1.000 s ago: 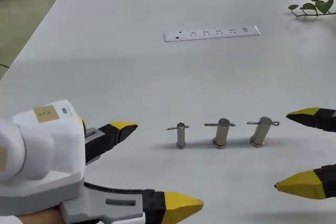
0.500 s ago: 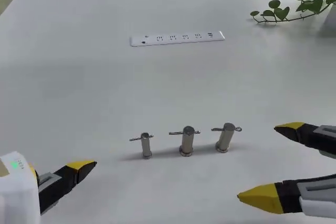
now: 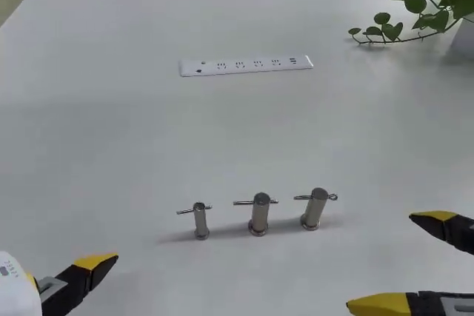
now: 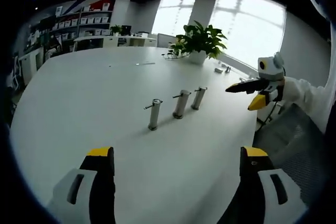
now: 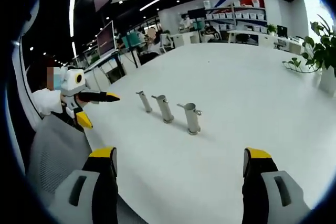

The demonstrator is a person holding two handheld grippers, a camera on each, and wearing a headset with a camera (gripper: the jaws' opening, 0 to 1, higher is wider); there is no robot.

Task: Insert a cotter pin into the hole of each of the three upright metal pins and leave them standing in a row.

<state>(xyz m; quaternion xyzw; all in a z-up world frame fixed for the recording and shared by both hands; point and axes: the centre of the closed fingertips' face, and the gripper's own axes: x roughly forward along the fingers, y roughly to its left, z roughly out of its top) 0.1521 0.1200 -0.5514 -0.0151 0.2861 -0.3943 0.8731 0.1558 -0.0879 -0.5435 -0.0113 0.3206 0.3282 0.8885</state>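
Note:
Three upright metal pins stand in a row on the white table: left pin, middle pin, right pin. Each has a cotter pin through its top hole. My left gripper is open and holds nothing, with one yellow fingertip at the lower left, well clear of the row. My right gripper stands open with nothing in it, to the right of the right pin and nearer the front. The row lies ahead of its open jaws.
A white power strip lies far behind the pins. A leafy plant trails at the back right corner. The table is bare around the row. Desks, shelves and a person fill the background.
The head camera has tilted, so the pins sit lower left in the picture. Both grippers have drawn back from the row toward the near edge. The pins stand as before.

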